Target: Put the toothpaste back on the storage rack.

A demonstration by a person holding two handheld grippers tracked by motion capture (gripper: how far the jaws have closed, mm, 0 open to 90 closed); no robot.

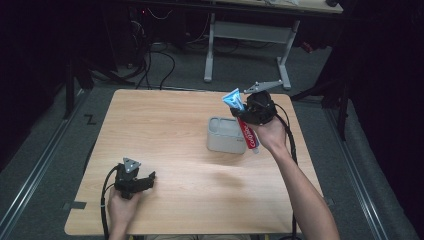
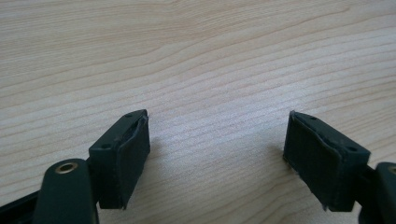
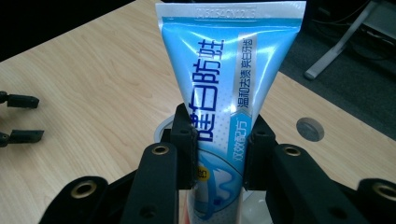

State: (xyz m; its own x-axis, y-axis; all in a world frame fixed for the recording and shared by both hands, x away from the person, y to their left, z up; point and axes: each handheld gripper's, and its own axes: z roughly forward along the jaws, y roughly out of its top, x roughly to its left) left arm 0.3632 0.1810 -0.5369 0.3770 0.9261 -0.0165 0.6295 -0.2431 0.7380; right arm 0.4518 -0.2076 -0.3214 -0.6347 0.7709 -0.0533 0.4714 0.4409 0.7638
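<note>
My right gripper [image 1: 239, 111] is lifted over the table's far right part, shut on a toothpaste tube [image 1: 248, 136]. The tube is blue at its flat crimped end and red and white toward the cap. It hangs slanted, cap end down, in front of a pale grey open box [image 1: 224, 135]. In the right gripper view the pads [image 3: 187, 140] press the blue tube [image 3: 229, 70] from both sides, crimped end up. My left gripper [image 1: 149, 180] rests near the table's front left corner. Its jaws stand wide apart in the left gripper view [image 2: 217, 140], with bare wood between them.
The wooden table [image 1: 165, 130] has a round cable hole [image 3: 309, 129] near its far right edge. Beyond it are a white desk frame [image 1: 250, 35] and cables on a dark floor. The left gripper [image 3: 18, 116] appears far off in the right gripper view.
</note>
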